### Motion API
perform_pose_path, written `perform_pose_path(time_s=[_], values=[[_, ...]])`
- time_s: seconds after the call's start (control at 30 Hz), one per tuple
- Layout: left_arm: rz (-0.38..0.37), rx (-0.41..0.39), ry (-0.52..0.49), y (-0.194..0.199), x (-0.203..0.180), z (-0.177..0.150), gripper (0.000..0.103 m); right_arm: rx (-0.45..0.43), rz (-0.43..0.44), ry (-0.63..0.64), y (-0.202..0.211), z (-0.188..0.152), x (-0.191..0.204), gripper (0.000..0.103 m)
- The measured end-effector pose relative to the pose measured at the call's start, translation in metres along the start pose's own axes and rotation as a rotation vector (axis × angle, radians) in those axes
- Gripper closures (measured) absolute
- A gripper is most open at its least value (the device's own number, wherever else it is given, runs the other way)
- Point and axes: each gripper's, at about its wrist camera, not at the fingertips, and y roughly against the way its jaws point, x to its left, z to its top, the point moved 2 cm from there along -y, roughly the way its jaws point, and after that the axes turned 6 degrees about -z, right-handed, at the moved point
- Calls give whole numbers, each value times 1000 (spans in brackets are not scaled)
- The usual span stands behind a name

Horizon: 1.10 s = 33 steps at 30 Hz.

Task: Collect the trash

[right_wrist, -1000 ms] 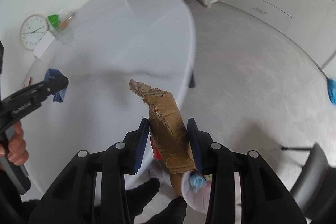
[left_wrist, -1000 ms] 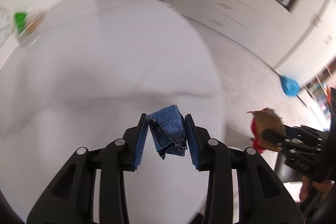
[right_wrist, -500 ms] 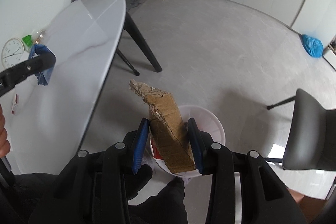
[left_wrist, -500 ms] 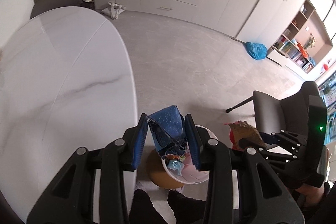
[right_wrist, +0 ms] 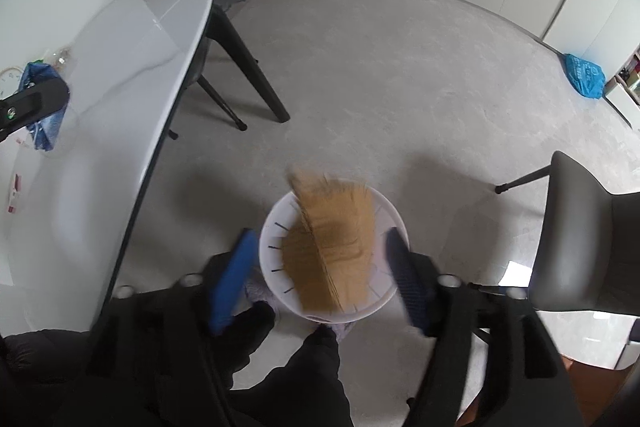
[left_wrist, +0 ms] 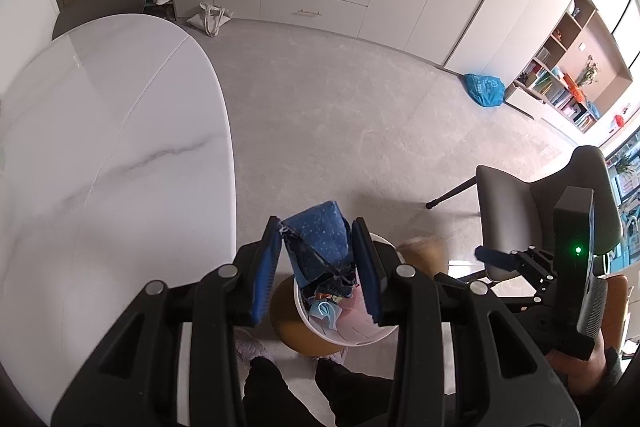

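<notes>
Left gripper [left_wrist: 316, 263] pinches blue crumpled wrapper [left_wrist: 318, 243] above white bin [left_wrist: 352, 337]. Right gripper [right_wrist: 320, 275] jaws opening; brown cardboard scrap [right_wrist: 332, 247], blurred, between them untouched, over bin beside table [right_wrist: 120, 99].

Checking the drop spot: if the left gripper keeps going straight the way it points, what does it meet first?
Probably the white bin below; the left gripper, shut on the blue wrapper, points down into it, though depth is unclear.

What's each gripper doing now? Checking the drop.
Left gripper: shut on blue wrapper.
Right gripper: jaws opening, cardboard between them, released.
</notes>
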Motion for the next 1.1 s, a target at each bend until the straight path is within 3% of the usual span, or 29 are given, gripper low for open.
perform_pose_path(time_s=[0.2, 0.7, 0.83, 0.9, 1.03, 1.1], values=[[-7, 9, -15, -2, -1, 2, 67, -12, -17, -29, 5, 0, -12, 19], [-34, 26, -64, -4, 1, 2, 67, -13, -30, -87, 9, -5, -30, 17], [-60, 74, -100, -15, -3, 1, 67, -14, -32, -89, 9, -5, -33, 17], [-82, 113, -128, -27, -8, -1, 62, -14, -39, -98, 9, -6, -35, 14], [-142, 196, -172, -49, -18, -8, 33, -12, -53, -127, 10, -11, -46, 13], [-154, 227, -193, -59, -22, -12, 26, -6, -61, -147, 10, -14, -52, 13]])
